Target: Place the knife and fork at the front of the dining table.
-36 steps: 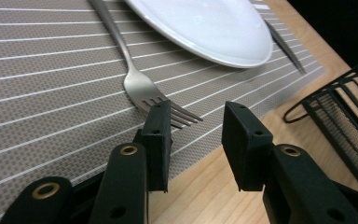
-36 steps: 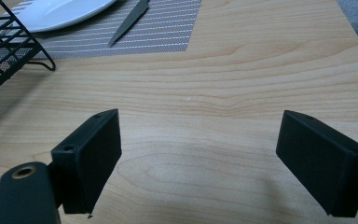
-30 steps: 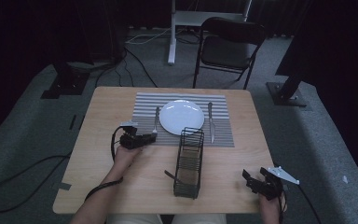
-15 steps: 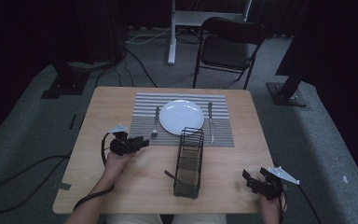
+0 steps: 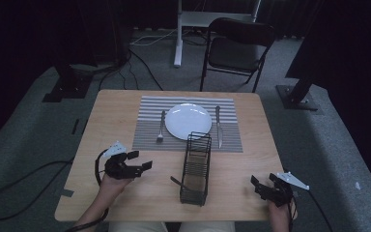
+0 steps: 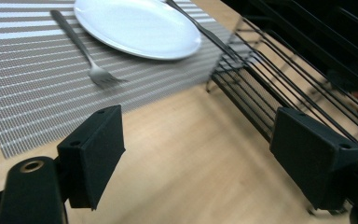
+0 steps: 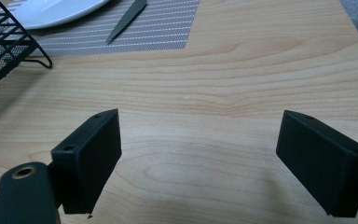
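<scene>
Place setting at the 12 o'clock half of the bench: white plate centred on a striped mat, fork just beside it at 9 o'clock, knife at 3 o'clock, laid as for a meal. Black wire rack toward 6 o'clock of the plate, far end touching the mat edge, one dark utensil leaning out of its near end, too dim to name. Left gripper at 8 o'clock, jaws spread wide and empty, aimed toward mat and rack, probably ready to reach. Right gripper at 5 o'clock, likewise released, hovering low over bare wood near the bench edge, seemingly parked clear.
</scene>
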The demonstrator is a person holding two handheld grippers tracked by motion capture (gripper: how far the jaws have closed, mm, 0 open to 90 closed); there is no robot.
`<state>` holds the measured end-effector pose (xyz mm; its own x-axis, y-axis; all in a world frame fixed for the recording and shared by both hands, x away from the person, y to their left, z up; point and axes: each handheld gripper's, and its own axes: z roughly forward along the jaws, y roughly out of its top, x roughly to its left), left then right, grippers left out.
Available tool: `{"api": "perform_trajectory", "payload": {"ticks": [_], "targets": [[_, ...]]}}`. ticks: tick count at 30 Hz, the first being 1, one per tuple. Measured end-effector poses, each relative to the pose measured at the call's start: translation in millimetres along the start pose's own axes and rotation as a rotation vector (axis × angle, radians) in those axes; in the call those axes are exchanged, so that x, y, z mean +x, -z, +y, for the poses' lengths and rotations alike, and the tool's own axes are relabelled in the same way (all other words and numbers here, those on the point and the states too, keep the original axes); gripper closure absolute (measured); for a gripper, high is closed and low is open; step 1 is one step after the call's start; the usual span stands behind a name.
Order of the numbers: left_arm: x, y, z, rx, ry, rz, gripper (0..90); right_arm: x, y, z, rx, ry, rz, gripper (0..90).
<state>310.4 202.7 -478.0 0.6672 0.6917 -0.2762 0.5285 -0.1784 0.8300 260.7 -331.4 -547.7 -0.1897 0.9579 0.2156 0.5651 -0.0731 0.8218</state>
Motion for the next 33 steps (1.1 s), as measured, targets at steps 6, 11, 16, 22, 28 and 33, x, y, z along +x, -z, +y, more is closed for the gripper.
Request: {"api": "perform_trajectory", "payload": {"ticks": [6,11,16,22,28,33], "targets": [[-43.7,15.7,-9.0,0.008,-0.064,-0.068,10.0,1.1,-0.7,0.3,0.007,0.006,-0.004,13.4],[-69.9,18.9,-9.6,0.018,-0.081,-0.13,8.3,0.6,-0.4,0.2,0.006,0.004,0.0,13.4],[-89.7,17.8,-8.6,0.011,-0.093,-0.17,8.1,0.5,-0.9,0.4,0.009,0.002,0.002,13.4],[-104.5,17.3,-4.7,-0.024,-0.094,-0.207,8.1,1.1,-1.2,0.5,0.012,0.008,-0.002,13.4],[-111.3,9.0,-1.8,0.003,-0.086,-0.184,8.2,1.9,-2.1,0.7,0.02,0.009,-0.005,13.4],[-112.8,3.9,0.2,0.011,-0.079,-0.189,8.3,2.6,-4.6,1.9,0.034,0.008,-0.013,13.7]]}}
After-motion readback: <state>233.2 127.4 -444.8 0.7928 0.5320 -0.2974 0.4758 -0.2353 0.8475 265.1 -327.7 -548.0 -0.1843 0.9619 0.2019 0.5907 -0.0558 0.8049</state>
